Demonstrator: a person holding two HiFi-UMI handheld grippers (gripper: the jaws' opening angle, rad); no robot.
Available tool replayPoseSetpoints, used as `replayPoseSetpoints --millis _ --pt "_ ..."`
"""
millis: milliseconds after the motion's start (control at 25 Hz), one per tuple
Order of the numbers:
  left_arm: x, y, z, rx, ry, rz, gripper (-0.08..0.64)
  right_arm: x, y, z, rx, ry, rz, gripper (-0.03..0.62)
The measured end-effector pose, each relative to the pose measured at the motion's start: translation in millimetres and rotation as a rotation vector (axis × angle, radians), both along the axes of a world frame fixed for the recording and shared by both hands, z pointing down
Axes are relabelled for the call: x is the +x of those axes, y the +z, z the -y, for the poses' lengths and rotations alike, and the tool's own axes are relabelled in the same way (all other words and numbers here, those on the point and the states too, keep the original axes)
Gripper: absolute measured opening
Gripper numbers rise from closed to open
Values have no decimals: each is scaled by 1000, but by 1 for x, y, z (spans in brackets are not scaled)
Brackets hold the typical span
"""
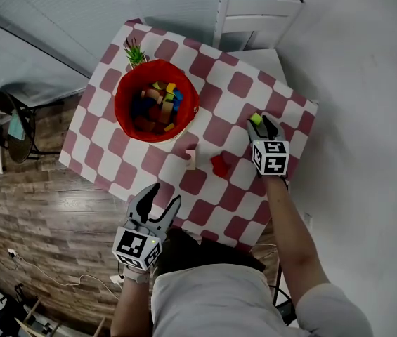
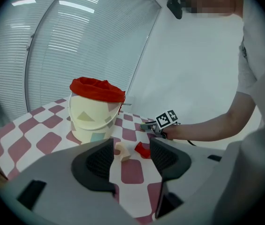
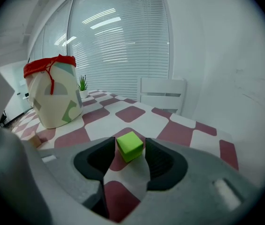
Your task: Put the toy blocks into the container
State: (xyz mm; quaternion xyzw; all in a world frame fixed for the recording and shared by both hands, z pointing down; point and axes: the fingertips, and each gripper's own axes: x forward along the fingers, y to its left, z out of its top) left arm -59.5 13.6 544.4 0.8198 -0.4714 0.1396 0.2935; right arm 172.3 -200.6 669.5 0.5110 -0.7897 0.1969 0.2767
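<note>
Right gripper view shows a lime-green block (image 3: 130,146), a small cube with clean edges, pinched between the jaw tips of the right tongs (image 3: 129,157), over a red square of the table (image 1: 114,163). In the head view this block sits at centre right of the frame, close to the table's right edge.

Two more blocks lie on the checked red-and-white cloth near the frame's middle: a cream block (image 1: 191,159) and, just right of it, a red block (image 1: 219,165), near each other but apart. The container (image 1: 123,83) stands at upper centre, a cream bucket with pastel shapes and a red liner folded over its rim; many coloured blocks (image 1: 159,104) already fill it. It is well apart from the green block, with open cloth between them.

A little green plant (image 1: 135,51) stands just behind the container at the table's far corner, and a white chair (image 1: 254,16) is against the table's upper right side. Wooden floor (image 1: 57,223) shows at lower left.

The left tongs (image 1: 163,196) hang at the table's near edge, lower centre, jaws spread with nothing between them, aimed toward the cream and red blocks. The person's right forearm (image 1: 289,223) reaches up along the frame's right side, holding the right tongs pointed away from the body.
</note>
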Motion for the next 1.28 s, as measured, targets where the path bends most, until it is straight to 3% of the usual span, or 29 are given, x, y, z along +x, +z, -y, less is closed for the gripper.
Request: replayPoseSetpoints --millis 80,480,1280 --pt "-6 0 -1 0 -4 -4 225 0 0 -1 4 3 -16 179" --pt "-24 -14 8 36 42 -16 225 -17 -43 -14 47 -1 -7 178" --pt "-49 -47 39 126 250 -50 225 -130 -180 -59 180 -60 113 178"
